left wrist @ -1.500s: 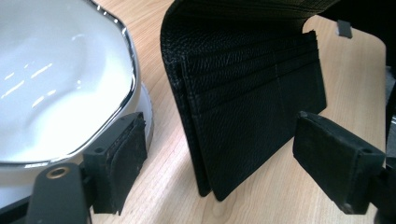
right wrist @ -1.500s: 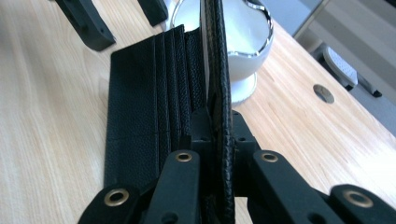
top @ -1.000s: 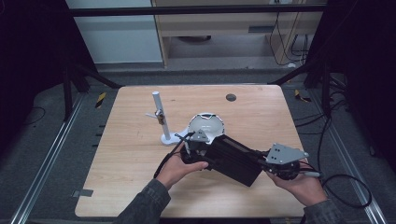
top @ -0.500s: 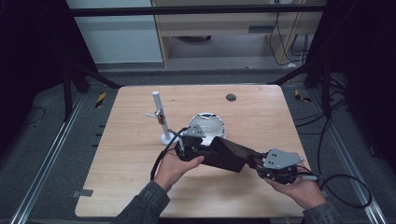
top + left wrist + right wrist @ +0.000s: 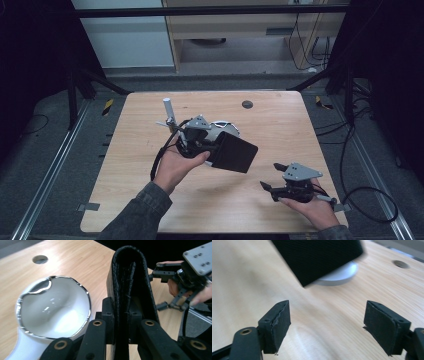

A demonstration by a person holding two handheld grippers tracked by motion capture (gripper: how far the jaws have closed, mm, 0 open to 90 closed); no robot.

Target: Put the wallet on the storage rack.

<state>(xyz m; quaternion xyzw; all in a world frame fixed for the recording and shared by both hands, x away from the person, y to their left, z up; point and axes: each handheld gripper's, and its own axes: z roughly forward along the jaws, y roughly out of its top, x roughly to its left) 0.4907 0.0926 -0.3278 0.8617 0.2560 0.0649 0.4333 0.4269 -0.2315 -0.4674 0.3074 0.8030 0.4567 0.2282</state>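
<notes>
1. Black folded wallet [image 5: 232,152]: textured leather-like surface, rounded fold edge facing away in the left gripper view, layered edges visible [image 5: 128,282].
2. Held clear above the counter [image 5: 280,120], tilted, just beside a white bowl [image 5: 222,129] with a silver rim.
3. Left hand-held gripper [image 5: 210,148]: pressed onto the wallet, pinching its open edge between both pads.
4. Right hand-held gripper [image 5: 272,177]: spread wide, having just been opening, nothing between the pads [image 5: 278,322]; low over the counter, apart from the wallet.

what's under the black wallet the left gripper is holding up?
The black wallet, clamped in the left gripper, hangs above the table and partly over the white bowl. The wallet covers part of the bowl in the high view.
</notes>
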